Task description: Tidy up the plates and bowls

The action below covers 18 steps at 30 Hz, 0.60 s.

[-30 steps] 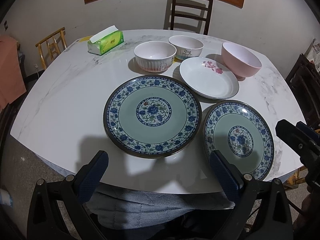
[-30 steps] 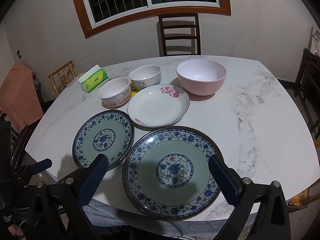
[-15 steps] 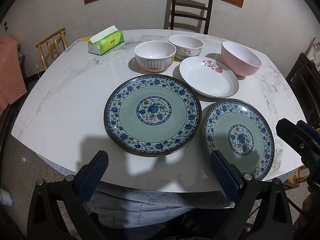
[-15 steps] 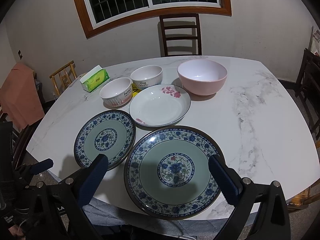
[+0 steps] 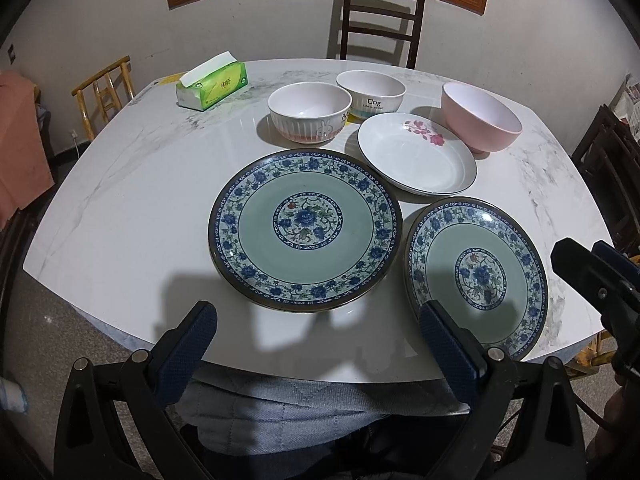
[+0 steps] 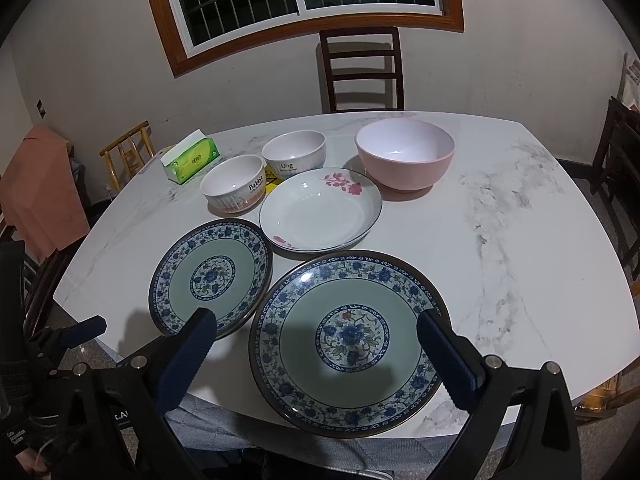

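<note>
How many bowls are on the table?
3. The rabbit bowl sits farthest left, near the tissue box. The dog bowl is just behind it. The pink bowl stands to the right, beyond the white flowered plate. None look hidden.

White marble table with three plates, three bowls, a tissue box

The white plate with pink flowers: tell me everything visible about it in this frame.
The white plate is a shallow, glossy dish, ceramic by its look, with a thin dark line around the rim and pink flower sprays printed on its far and near inner edges. It is empty and lies flat, right way up, on the marble table, between the bowls and the two blue patterned plates. It sits very close to the pink bowl; contact cannot be told. Neither tool touches it.
</note>
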### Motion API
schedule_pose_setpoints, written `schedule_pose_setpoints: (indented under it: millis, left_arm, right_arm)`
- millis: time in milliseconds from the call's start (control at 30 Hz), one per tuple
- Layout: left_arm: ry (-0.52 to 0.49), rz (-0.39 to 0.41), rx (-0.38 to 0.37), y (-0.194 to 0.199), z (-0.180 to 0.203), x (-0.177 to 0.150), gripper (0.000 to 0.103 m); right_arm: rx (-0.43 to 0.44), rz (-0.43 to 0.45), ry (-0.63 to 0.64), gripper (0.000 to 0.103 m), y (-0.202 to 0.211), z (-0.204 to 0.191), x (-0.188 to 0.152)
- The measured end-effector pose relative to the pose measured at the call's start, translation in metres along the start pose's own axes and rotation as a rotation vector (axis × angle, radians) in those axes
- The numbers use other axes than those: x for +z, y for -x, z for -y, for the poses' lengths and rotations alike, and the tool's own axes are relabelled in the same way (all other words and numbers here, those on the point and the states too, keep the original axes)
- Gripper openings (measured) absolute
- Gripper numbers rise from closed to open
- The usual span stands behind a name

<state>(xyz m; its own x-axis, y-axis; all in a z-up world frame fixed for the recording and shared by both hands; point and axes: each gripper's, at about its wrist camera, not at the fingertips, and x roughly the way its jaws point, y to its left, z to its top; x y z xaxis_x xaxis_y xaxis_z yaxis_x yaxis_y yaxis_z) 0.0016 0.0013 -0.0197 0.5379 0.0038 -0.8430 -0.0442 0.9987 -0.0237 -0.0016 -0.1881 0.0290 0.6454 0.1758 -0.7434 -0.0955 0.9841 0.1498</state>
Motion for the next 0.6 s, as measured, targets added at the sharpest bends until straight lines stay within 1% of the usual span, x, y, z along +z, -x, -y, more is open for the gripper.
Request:
schedule_pose_setpoints:
  millis: [600]
  left_arm:
    - [0.000, -0.006, -0.011, 0.0022, 0.0006, -0.0018, 0.100]
  right_arm:
    - [0.021, -0.009, 0.021, 0.102, -0.0039, -0.0069, 0.0006]
